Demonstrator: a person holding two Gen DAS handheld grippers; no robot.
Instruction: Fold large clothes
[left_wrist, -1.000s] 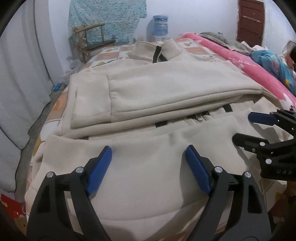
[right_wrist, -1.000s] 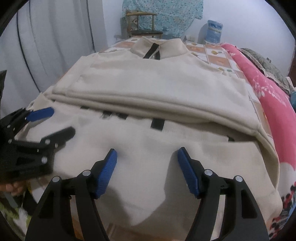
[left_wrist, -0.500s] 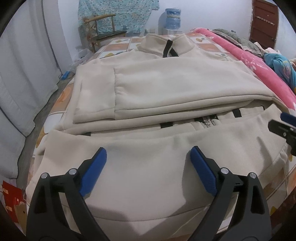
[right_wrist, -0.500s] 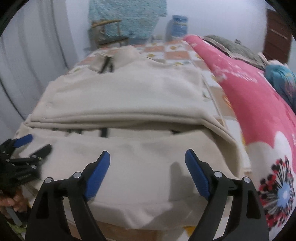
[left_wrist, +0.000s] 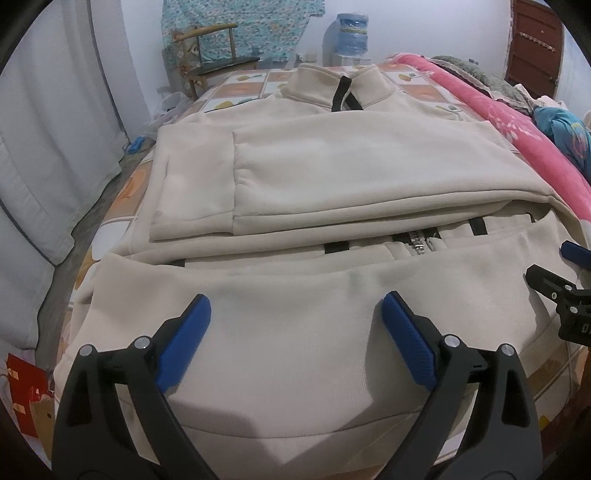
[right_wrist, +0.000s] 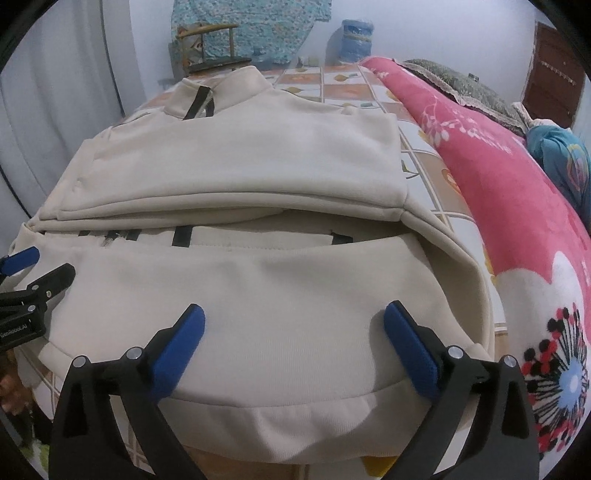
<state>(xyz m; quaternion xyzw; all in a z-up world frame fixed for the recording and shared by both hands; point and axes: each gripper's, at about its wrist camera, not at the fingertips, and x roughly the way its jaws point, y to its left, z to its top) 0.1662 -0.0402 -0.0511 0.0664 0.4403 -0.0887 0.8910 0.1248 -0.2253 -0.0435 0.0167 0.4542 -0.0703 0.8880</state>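
A large cream zip-up sweatshirt (left_wrist: 314, 177) lies on the bed with its collar far from me and both sleeves folded across its chest; it also shows in the right wrist view (right_wrist: 258, 280). My left gripper (left_wrist: 295, 321) is open and empty, hovering over the left part of the hem. My right gripper (right_wrist: 293, 325) is open and empty over the right part of the hem. Each gripper shows at the edge of the other's view, the right gripper (left_wrist: 561, 273) and the left gripper (right_wrist: 33, 273).
The bed's checked sheet (left_wrist: 236, 88) lies under the sweatshirt. A pink floral blanket (right_wrist: 498, 177) runs along the right side. A wooden chair (left_wrist: 210, 48) and a water bottle (left_wrist: 352, 33) stand by the far wall. A white curtain (left_wrist: 48, 129) hangs at the left.
Both grippers have stayed open over the hem. The right wrist view has swung right and back toward the centre. The left gripper has shifted slightly, and the right gripper's tips are back in its view.
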